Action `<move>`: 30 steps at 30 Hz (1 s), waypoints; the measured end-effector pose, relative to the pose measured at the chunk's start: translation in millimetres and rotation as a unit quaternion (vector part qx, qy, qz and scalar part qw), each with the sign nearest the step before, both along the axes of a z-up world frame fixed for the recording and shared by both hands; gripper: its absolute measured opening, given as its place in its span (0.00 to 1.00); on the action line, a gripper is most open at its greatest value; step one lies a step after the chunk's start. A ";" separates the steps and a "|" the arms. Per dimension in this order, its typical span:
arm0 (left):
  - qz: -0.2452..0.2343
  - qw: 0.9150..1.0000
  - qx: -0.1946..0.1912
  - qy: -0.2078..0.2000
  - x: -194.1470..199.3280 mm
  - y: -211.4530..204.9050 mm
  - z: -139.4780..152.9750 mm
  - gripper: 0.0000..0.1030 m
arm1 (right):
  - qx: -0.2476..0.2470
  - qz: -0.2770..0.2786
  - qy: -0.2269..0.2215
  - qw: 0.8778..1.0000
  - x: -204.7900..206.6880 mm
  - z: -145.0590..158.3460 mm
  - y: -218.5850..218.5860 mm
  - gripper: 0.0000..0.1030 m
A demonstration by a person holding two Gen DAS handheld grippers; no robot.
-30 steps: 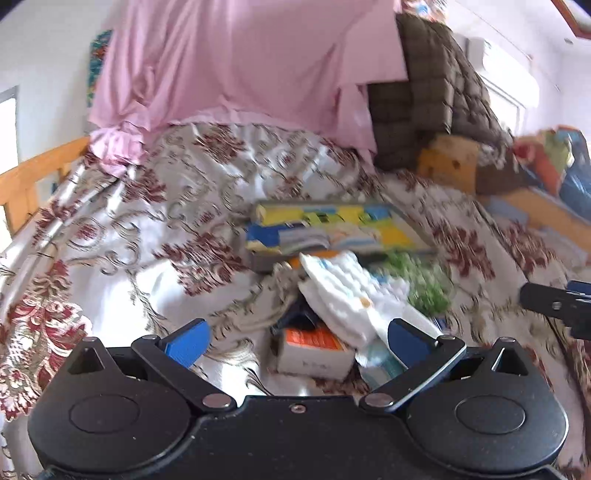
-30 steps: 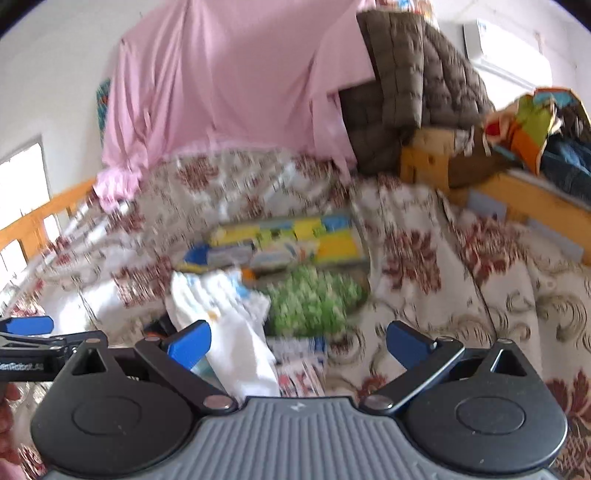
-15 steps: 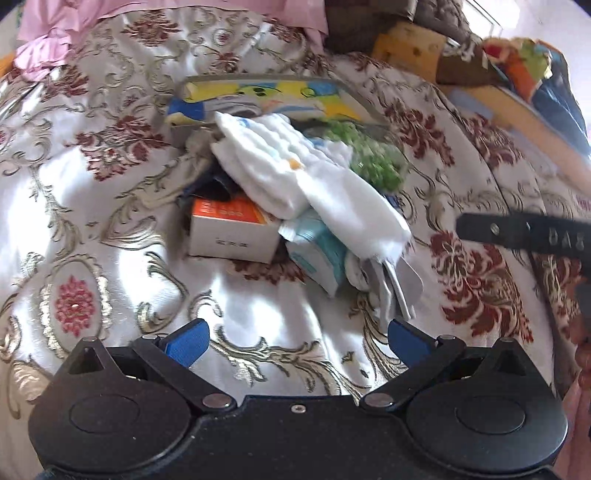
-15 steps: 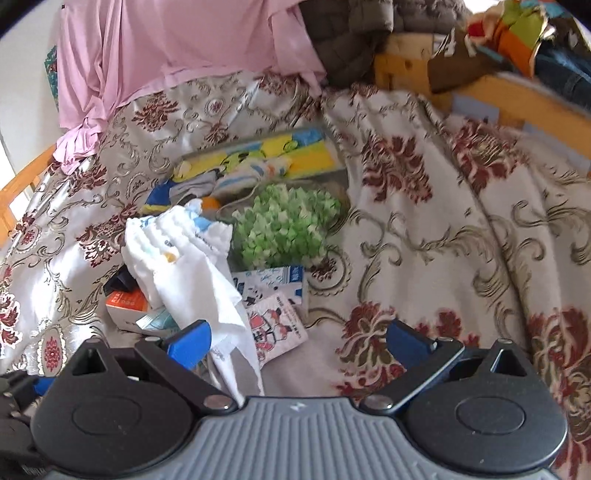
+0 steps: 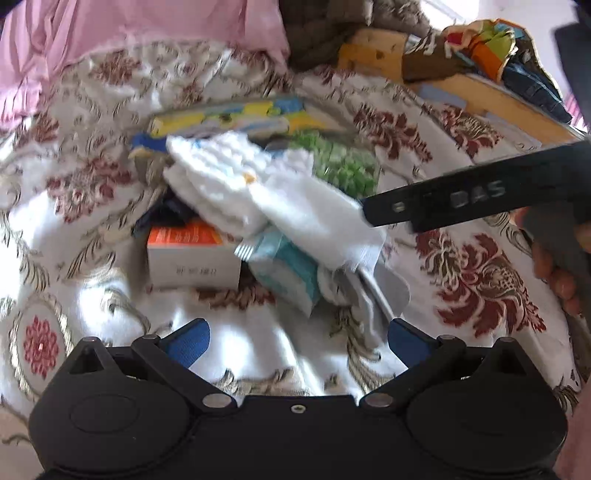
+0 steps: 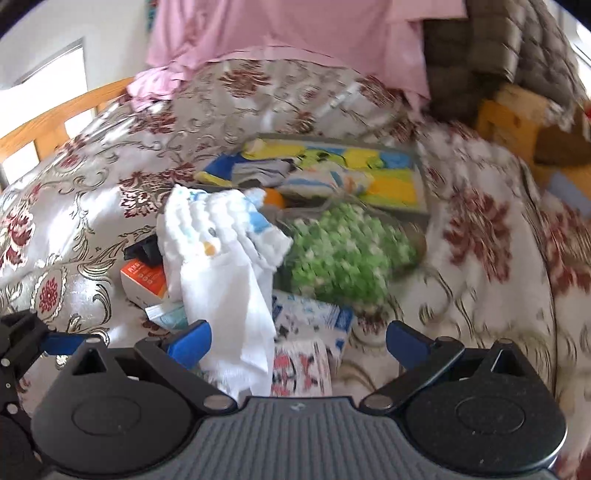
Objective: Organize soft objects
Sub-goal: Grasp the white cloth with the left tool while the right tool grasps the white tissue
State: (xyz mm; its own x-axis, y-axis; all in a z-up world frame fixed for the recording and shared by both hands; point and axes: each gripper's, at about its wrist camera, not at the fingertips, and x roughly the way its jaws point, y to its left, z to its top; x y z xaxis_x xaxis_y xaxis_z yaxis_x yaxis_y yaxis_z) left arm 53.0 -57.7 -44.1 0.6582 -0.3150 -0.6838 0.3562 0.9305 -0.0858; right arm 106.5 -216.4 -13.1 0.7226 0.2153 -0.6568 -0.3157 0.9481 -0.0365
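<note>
White cloth (image 5: 258,195) lies on top of a small pile in the middle of a bed. The bed is covered with a shiny bedspread (image 5: 92,177) that has dark red flowers and gold curls. A pink sheet (image 6: 295,33) hangs behind it, and a brown quilted blanket (image 6: 491,48) is at the right. A wooden rail (image 6: 55,125) stands at the left side.

In the pile, a green knitted thing (image 6: 343,254) lies just beside the cloth. An orange and white box (image 5: 192,254) and a teal packet (image 5: 288,269) lie partly under it, and a flat yellow and blue box (image 6: 354,166) is behind.

The left gripper (image 5: 295,339) hangs over the bedspread, near the pile, with its blue fingers wide apart and nothing between them. The right gripper (image 6: 297,338) is also spread wide, and the lower end of the cloth reaches between its fingers. It is not gripped.
</note>
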 end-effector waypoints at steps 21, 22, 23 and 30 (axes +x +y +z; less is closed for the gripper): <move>-0.092 0.995 -0.039 0.004 11.3 -37.2 -26.8 0.99 | 0.147 -0.011 0.100 0.984 33.5 -12.8 -29.4 0.80; -0.098 0.994 -0.046 0.007 12.3 -38.8 -27.6 0.99 | 0.148 -0.010 0.101 0.984 33.5 -13.8 -29.1 0.79; -0.101 0.994 -0.050 0.008 13.2 -40.0 -28.0 0.98 | 0.149 -0.008 0.102 0.983 32.6 -14.7 -27.8 0.77; -0.087 0.989 -0.108 0.047 29.3 -39.2 -30.1 0.77 | 0.131 0.017 0.100 0.986 30.6 -19.5 -12.5 0.59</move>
